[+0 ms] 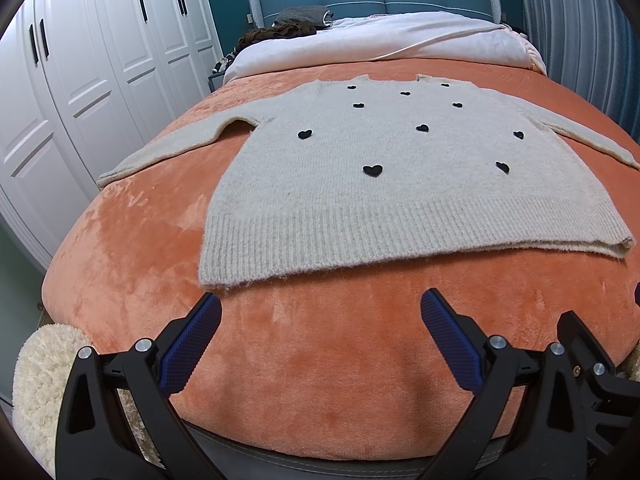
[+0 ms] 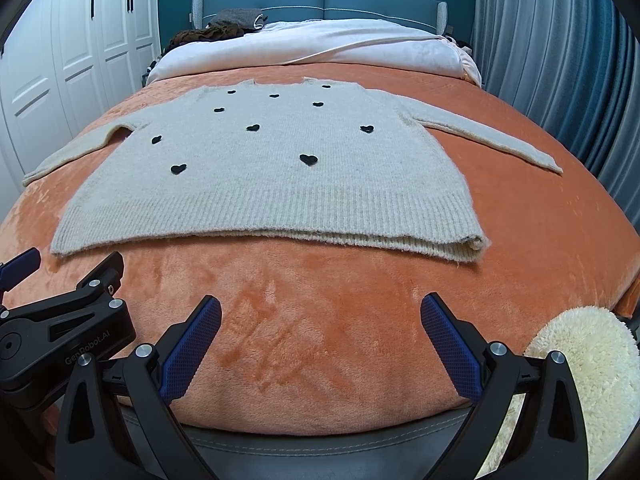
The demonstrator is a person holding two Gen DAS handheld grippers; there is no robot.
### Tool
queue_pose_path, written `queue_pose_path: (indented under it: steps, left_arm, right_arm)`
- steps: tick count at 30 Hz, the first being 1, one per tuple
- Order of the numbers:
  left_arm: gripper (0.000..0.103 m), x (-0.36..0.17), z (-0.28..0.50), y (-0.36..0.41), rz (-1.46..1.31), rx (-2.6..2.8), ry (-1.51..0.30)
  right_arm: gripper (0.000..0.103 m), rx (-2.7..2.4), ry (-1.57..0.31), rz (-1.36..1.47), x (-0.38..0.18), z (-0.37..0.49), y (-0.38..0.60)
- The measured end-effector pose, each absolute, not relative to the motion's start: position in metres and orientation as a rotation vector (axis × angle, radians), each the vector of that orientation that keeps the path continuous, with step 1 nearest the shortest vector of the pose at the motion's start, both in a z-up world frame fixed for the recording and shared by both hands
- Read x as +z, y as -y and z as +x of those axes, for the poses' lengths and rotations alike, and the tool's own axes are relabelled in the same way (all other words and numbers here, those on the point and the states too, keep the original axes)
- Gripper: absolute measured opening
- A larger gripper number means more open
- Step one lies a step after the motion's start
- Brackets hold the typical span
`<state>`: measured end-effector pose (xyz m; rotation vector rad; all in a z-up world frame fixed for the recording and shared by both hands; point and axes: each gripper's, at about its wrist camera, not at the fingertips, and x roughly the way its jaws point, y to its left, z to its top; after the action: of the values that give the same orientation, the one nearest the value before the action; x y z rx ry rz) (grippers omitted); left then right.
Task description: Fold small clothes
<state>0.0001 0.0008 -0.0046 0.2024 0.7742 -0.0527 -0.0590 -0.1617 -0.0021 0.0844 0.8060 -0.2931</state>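
Observation:
A beige knit sweater (image 1: 360, 184) with small black hearts lies flat, front up, on an orange blanket (image 1: 320, 360), sleeves spread to both sides, ribbed hem towards me. It also shows in the right wrist view (image 2: 280, 184). My left gripper (image 1: 320, 308) is open and empty, hovering just short of the hem near its left corner. My right gripper (image 2: 320, 308) is open and empty, short of the hem's right part. The left gripper's body (image 2: 60, 320) shows at the left of the right wrist view.
The bed has a white duvet (image 1: 380, 40) and dark clothes (image 1: 288, 26) at the far end, below a blue headboard. White wardrobes (image 1: 80, 80) stand on the left, a blue curtain (image 2: 560, 60) on the right. A cream fluffy rug (image 2: 592, 360) lies by the bed's foot.

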Motion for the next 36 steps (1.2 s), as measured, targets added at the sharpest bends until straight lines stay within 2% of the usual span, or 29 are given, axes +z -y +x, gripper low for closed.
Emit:
queue_pose_path:
  steps: [26,31,36]
  left_arm:
    - [0.098,-0.002,0.001,-0.010,0.144,-0.098,-0.795]
    - [0.098,0.006,0.014,-0.033,0.023,-0.090,-0.814]
    - [0.098,0.017,0.039,-0.052,-0.097,-0.054,-0.828]
  right_arm:
    - [0.098,-0.266,-0.814,0.135,0.001,-0.055,0.176]
    - [0.098,-0.313,-0.742,0.333,0.025,-0.037,0.260]
    - [0.098,-0.475,-0.682,0.422,0.045,0.005,0.401]
